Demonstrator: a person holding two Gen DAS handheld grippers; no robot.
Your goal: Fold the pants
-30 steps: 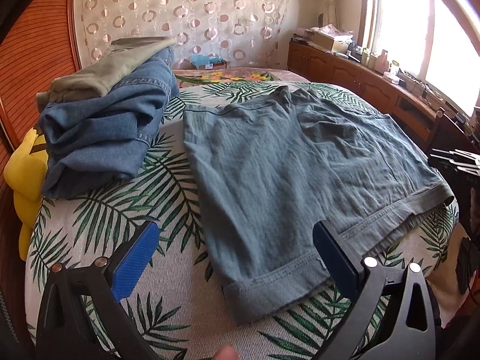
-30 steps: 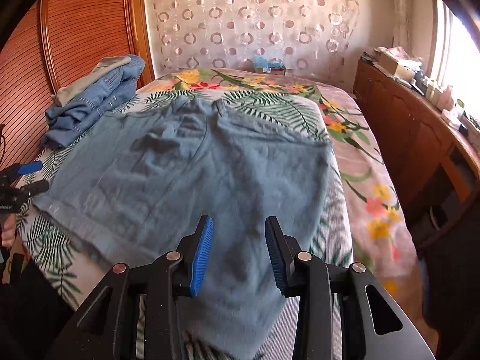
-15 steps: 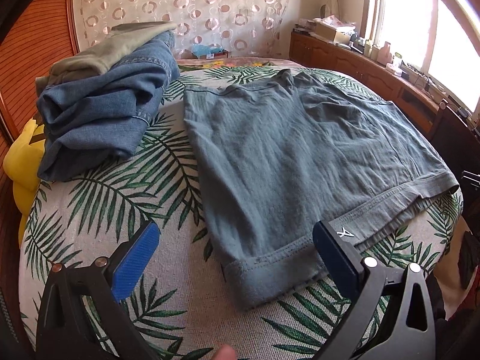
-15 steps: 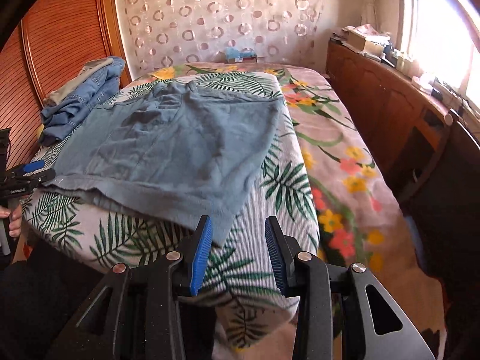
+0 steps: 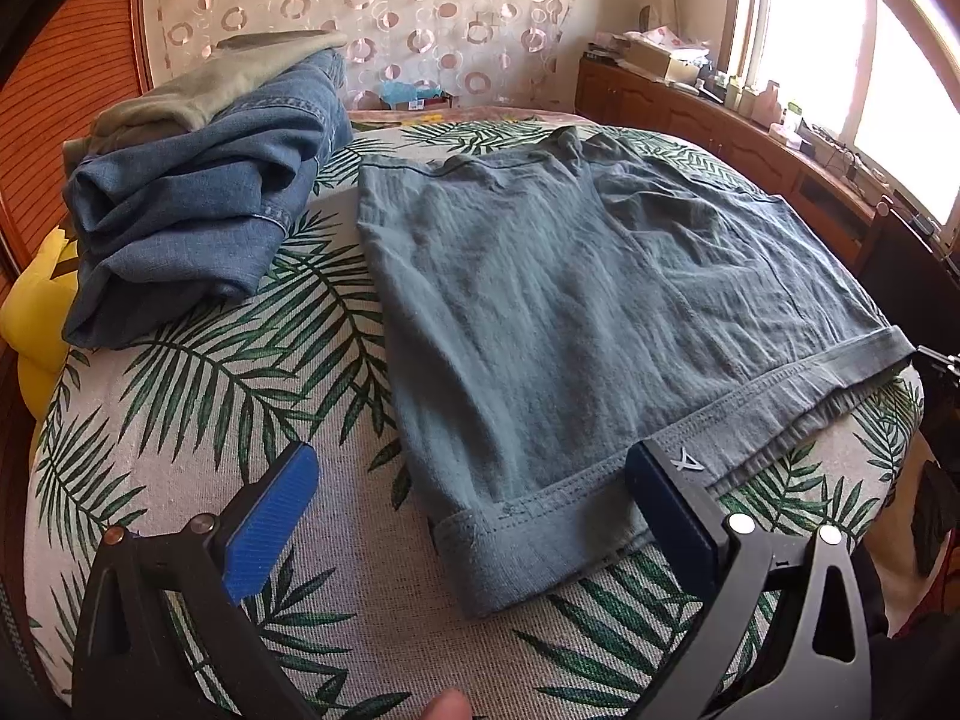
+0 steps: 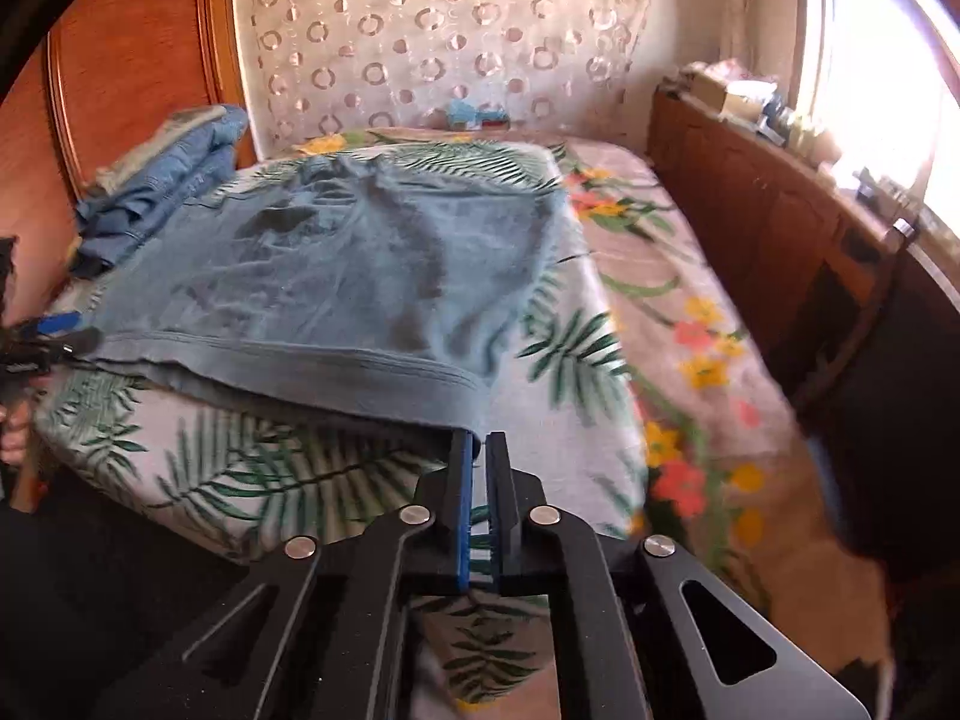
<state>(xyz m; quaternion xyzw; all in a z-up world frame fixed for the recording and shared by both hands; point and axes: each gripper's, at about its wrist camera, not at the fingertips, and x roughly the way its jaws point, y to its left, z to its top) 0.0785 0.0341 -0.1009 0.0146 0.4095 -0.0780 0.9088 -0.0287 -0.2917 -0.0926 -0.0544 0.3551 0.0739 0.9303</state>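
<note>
Grey-blue pants (image 5: 570, 300) lie spread flat on the palm-leaf bedspread (image 5: 198, 396), their cuffed hem toward me. My left gripper (image 5: 474, 450) is open, hovering over the hem's near left corner. Its blue left pad (image 5: 270, 516) is above bare bedspread and its right finger (image 5: 672, 498) is over the cuff, neither pressing. In the right wrist view the pants (image 6: 336, 276) reach the bed's near edge. There my right gripper (image 6: 478, 438) is shut on the hem's right corner, which dips between its fingertips. The left gripper (image 6: 54, 330) shows at the far left edge.
A stack of folded jeans (image 5: 198, 210) topped by an olive garment (image 5: 228, 84) sits at the bed's back left, with a yellow plush (image 5: 30, 312) beside it. A wooden cabinet (image 6: 750, 192) runs along the right under the window. A fingertip (image 5: 447, 705) shows at the bottom.
My right gripper slid off the pants toward their right hem corner at the bed edge, then shut on it. The left gripper stayed open and barely moved.
</note>
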